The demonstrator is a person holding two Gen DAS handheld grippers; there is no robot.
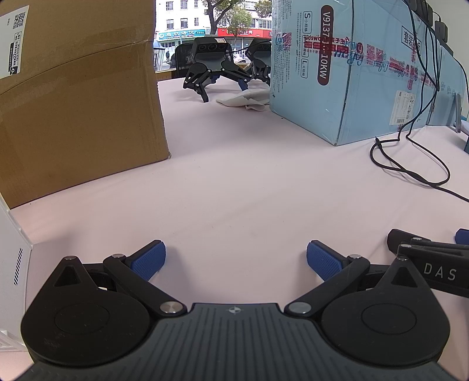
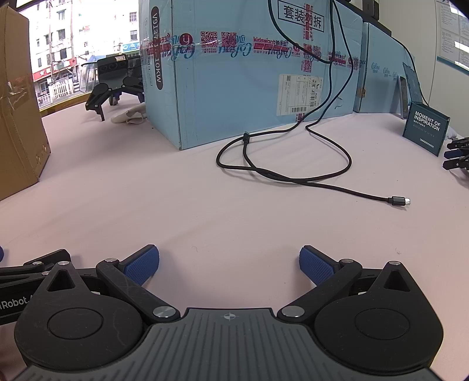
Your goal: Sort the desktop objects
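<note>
Two boxes flank the pale counter [image 2: 234, 211]: brown cardboard box [image 1: 76, 96], glossy blue carton [image 2: 249, 76]. A looped black USB cable [image 2: 293, 173] lies ahead. Left gripper [image 1: 236, 260] and right gripper [image 2: 229, 260] gape wide, empty.

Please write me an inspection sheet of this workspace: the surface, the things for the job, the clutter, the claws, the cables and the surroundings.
Surface: pale pink table, bare in the middle.
Job's things: a dark card stand at the far right; black clips beside it at the edge of view.
Clutter: brown carton on the left, blue carton at the back, crumpled white cloth by the blue carton's corner, spare claws parked behind it.
Claws: left claw open and empty; right claw open and empty, side by side, low over the table.
Cables: black cable looped before the blue carton, plug lying free.
Surroundings: window onto street buildings.
</note>
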